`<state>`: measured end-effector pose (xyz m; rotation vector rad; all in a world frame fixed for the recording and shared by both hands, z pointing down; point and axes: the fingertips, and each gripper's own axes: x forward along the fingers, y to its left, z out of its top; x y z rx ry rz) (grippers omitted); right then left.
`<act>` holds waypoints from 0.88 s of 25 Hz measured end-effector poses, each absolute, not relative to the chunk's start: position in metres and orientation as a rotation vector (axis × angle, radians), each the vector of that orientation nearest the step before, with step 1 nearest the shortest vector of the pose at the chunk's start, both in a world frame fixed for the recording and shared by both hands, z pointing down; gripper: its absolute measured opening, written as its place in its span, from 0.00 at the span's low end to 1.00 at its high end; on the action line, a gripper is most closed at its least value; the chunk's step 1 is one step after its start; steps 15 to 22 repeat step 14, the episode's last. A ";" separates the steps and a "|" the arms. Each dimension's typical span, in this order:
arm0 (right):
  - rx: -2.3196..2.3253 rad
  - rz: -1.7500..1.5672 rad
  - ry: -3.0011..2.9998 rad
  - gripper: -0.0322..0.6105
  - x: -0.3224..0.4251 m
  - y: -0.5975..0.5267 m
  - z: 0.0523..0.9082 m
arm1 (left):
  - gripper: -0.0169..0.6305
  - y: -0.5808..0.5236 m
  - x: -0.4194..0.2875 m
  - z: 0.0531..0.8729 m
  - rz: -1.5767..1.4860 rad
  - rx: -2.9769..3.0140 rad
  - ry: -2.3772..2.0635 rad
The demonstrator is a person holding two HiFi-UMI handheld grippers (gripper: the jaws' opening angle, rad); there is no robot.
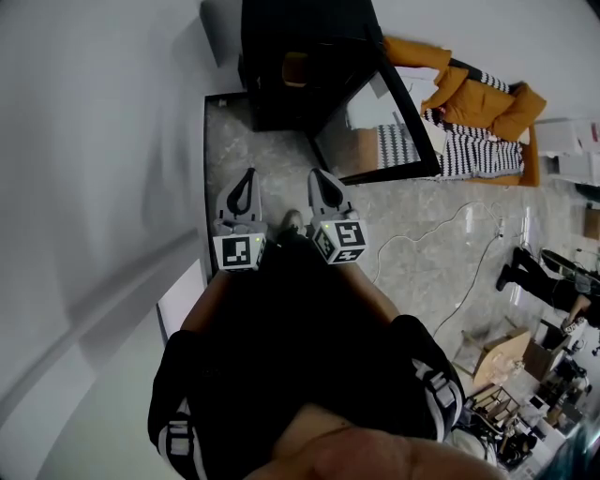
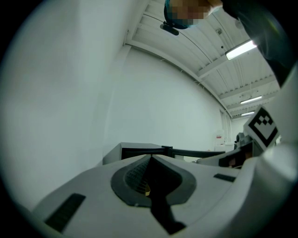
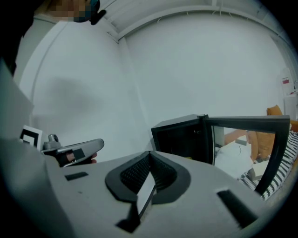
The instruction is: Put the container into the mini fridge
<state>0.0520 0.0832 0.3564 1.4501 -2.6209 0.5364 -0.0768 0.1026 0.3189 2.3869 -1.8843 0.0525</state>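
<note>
With our left gripper [image 1: 248, 178] and right gripper [image 1: 319, 178] pressed together and empty, we judge the container [image 1: 295, 68] (a yellowish shape) already inside the open fridge [image 1: 309, 19].

**Floor and what it carries**

Speckled grey floor [image 1: 422, 253]. A black fridge [image 1: 300, 56] stands on it against the wall, its door [image 1: 380, 141] swung open to the right. A white cable [image 1: 478, 270] trails loose across the middle. Cardboard boxes [image 1: 502, 354] sit at lower right, well apart from the fridge.
</note>
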 end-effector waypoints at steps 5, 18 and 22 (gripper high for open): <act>1.451 0.533 -2.622 0.05 0.052 0.084 0.357 | 0.03 0.105 -0.075 0.322 0.076 2.393 -1.879; 1.430 0.514 -2.630 0.05 0.049 0.088 0.356 | 0.03 0.107 -0.075 0.321 0.065 2.391 -1.877; 1.430 0.514 -2.630 0.05 0.049 0.088 0.356 | 0.03 0.107 -0.075 0.321 0.065 2.391 -1.877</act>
